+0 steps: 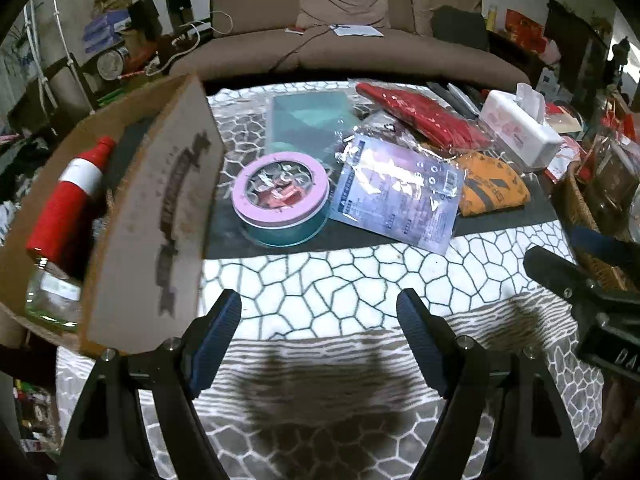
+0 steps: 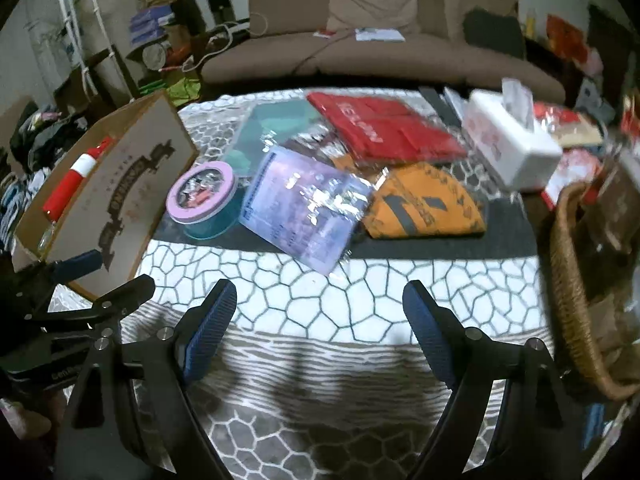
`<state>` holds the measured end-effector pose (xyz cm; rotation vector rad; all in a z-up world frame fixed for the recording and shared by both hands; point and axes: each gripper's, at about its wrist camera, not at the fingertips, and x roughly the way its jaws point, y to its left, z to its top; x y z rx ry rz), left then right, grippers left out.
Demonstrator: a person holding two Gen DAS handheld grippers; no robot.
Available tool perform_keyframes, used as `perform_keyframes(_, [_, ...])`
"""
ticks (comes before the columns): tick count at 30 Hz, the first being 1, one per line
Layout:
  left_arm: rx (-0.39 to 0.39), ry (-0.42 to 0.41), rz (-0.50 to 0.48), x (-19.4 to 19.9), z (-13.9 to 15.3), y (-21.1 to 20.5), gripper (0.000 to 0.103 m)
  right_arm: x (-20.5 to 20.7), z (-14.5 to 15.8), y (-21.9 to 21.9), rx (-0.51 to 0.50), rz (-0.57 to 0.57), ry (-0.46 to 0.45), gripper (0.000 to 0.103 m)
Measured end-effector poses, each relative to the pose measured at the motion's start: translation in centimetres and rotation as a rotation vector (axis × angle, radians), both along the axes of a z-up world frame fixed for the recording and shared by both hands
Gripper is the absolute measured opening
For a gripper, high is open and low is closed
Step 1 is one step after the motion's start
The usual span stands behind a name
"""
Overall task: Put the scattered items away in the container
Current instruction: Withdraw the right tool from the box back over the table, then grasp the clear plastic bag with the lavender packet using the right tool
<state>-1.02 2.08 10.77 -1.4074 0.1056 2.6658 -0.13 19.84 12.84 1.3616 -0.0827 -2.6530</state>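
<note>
Brown cardboard forms the container, an open box [image 1: 152,216] standing at the left edge of the table [image 1: 360,280], its printed pale side wall turned toward the cameras. Inside it lies a red bottle [image 1: 68,204] with a white band, and below that a clear glass jar [image 1: 52,292]. The table wears a white cloth with a dark cracked-stone pattern, and a dark mat lies across its middle.

Just right of the box, on the mat, sits a round tin [image 1: 282,200] with a pink lid and teal wall. Behind it lies a flat teal packet [image 1: 308,120]. A shiny purple packet [image 1: 396,192] leans against the tin's right side and overlaps the mat's front edge. Next comes a folded orange cloth in plastic [image 1: 492,192], touching the purple packet's far corner, and behind both a red packet [image 1: 428,120]. Further right stands a white tissue box [image 1: 520,128], and at the far right edge a woven wicker basket [image 2: 572,292].

The left gripper [image 1: 320,336] hangs over the bare cloth in front of the tin, its blue-padded jaws spread wide with nothing between them. The right gripper [image 2: 320,328] hangs beside it over the same front strip of cloth, jaws likewise spread and empty. Each shows in the other's view, the right gripper [image 1: 580,280] at the left camera's right edge. A brown sofa [image 1: 344,32] runs along behind the table.
</note>
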Motion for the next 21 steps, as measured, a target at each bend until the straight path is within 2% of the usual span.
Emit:
perform_keyframes(6, [0.083, -0.037, -0.036, -2.0, -3.4, -0.8, 0.080, -1.4, -4.1, 2.8, -0.084, -0.034, -0.053, 0.084])
perform_keyframes(13, [0.088, -0.071, -0.068, -3.7, -6.4, -1.0, 0.080, -3.9, -8.2, 5.9, -0.211, -0.098, -0.093, 0.084])
perform_keyframes(18, [0.135, -0.086, -0.059, -4.8, -8.0, -1.9, 0.080, -7.3, -10.0, 5.6, -0.293, -0.070, -0.112, 0.084])
perform_keyframes(21, [0.152, -0.097, -0.050, -5.9, -8.6, -1.9, 0.081, -9.7, -10.8, 4.7, -0.299, -0.052, -0.125, 0.084])
